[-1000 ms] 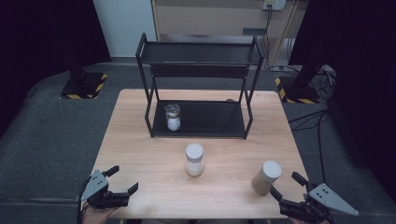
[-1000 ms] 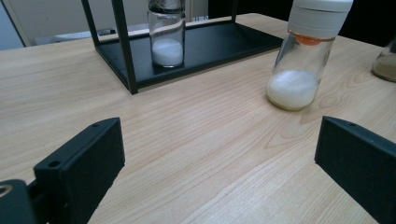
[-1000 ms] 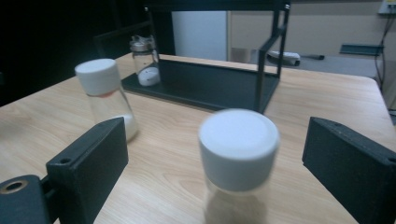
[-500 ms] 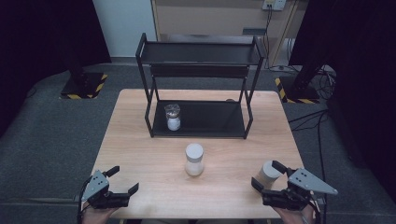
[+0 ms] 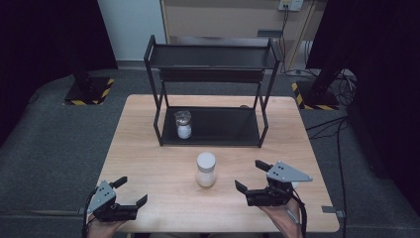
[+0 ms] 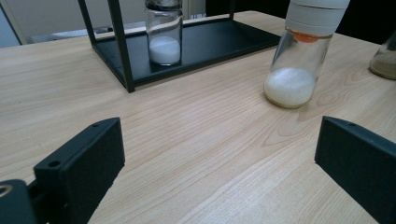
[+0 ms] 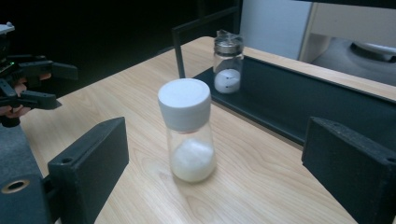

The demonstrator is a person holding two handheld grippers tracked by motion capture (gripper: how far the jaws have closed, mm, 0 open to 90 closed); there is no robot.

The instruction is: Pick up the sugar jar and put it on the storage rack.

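1. My left tool (image 5: 128,192) sits at the near left corner of the table (image 5: 148,148), jaws spread wide and released, nothing between them. In the left gripper view it looks across bare wood toward the rack.
2. On the black rack (image 5: 210,84), at the left of its bottom shelf, stands a small glass shaker (image 5: 183,124) with a metal top and white powder inside.
3. The white-lidded jar (image 5: 206,169) stands upright on the table, just in front of the rack and near the middle, with white grains in its base. In the right gripper view the white-lidded jar (image 7: 187,130) is framed between my jaws but ahead of them, not touched.
4. My right tool (image 5: 253,176) is just right of that jar, jaws open and released, pointing left toward it.
5. In the left gripper view, a second jar (image 6: 385,58) with tan contents peeks in at the right edge.
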